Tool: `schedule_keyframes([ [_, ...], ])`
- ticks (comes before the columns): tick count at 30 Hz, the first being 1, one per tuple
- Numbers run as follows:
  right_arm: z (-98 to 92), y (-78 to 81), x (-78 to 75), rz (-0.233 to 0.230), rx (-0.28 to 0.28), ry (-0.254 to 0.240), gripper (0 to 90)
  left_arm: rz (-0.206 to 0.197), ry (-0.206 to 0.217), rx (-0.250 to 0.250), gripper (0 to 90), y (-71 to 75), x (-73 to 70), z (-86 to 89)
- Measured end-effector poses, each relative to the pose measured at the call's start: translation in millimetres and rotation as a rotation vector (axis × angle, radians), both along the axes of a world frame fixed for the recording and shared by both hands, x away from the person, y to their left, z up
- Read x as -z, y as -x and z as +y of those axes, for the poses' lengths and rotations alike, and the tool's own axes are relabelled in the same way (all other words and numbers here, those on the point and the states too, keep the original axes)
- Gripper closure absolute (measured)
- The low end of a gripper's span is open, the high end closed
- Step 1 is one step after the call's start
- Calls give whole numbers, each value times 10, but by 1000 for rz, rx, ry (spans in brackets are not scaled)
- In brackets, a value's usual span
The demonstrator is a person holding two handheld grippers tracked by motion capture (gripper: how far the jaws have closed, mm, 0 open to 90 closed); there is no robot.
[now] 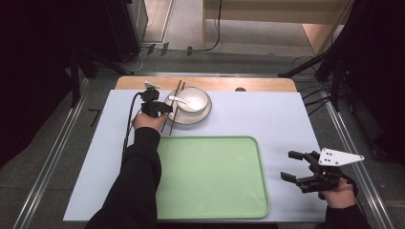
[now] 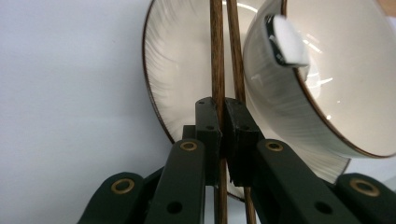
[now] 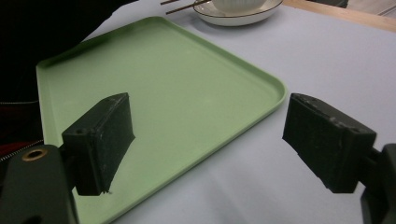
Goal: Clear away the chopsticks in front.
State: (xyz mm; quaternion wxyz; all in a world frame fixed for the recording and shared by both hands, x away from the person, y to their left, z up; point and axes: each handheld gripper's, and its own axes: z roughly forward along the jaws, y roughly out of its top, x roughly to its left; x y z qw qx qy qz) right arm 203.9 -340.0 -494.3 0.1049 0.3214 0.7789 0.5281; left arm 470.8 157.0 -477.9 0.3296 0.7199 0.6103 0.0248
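At far left, left gripper (image 2: 223,128) is clamped on brown wooden chopsticks (image 2: 217,56) lying across white ceramic plate (image 2: 180,70); grasp done, next: lift w/o tipping bowl (image 2: 327,74); right gripper (image 3: 205,140) wide, idle nr green plastic tray (image 3: 187,84).

left gripper (image 2: 223,122): jaws clamped tight | right gripper (image 3: 208,142): jaws spread wide, hovering

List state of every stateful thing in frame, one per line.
left tongs: shut on chopsticks
chopsticks: pinched by the tongs, lying across the plate rim
right tongs: open, nothing between them
bowl: upright on plate, spoon inside
spoon: resting in bowl
plate: flat on table
tray: empty
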Motion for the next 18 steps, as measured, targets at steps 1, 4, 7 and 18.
schedule_keyframes([
  [1,0,-1,1,0,0,0,165,-4,4,0,860,17,-67,64],
  [4,3,0,0,0,0,0,165,-10,1,-2,860,52,-153,159],
  [7,3,3,0,-1,-1,3,165,-14,-1,-1,860,89,-224,246],
  [18,17,2,-6,-2,-4,8,165,-40,0,13,860,415,-486,648],
])
